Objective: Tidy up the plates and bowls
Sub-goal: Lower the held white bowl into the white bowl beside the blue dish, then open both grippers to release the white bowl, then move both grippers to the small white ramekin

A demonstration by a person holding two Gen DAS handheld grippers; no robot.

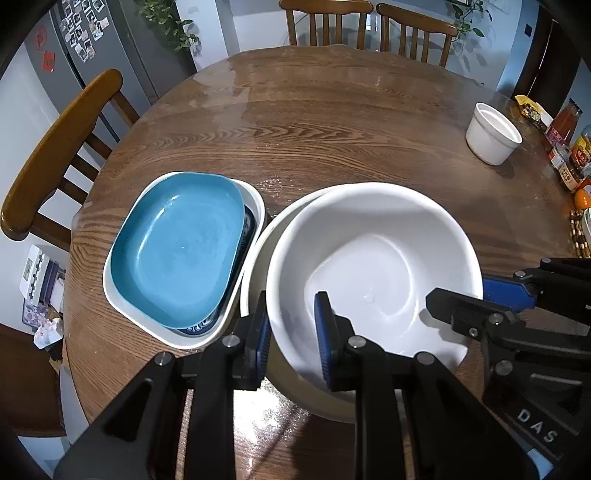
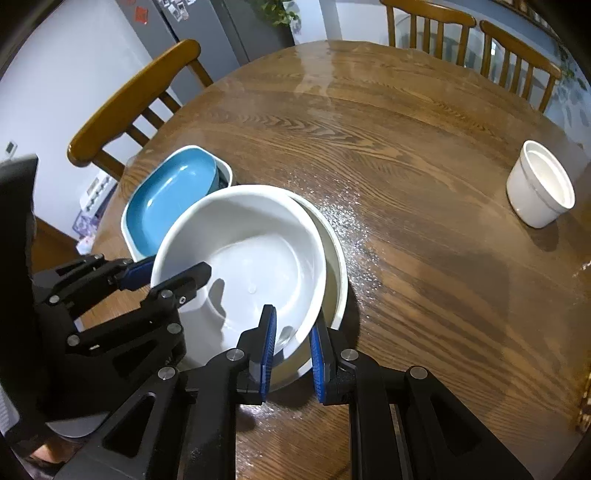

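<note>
A white bowl [image 1: 373,258] sits tilted inside a larger white bowl [image 1: 258,251] on the round wooden table [image 1: 332,129]. My left gripper [image 1: 295,332] straddles the inner bowl's near-left rim with one finger on each side, and a gap shows between pads and rim. My right gripper [image 2: 291,343] straddles the same bowl's [image 2: 251,251] near-right rim in the same way; the outer bowl [image 2: 338,273] shows behind it. To the left, a blue plate [image 1: 177,247] lies stacked on a patterned plate in a white dish [image 1: 255,199]. A small white cup [image 1: 493,133] stands at the far right.
Wooden chairs stand on the left [image 1: 55,155] and at the far side [image 1: 325,22]. Jars and bottles [image 1: 569,147] crowd the table's right edge. A fridge [image 1: 99,44] stands at the back left.
</note>
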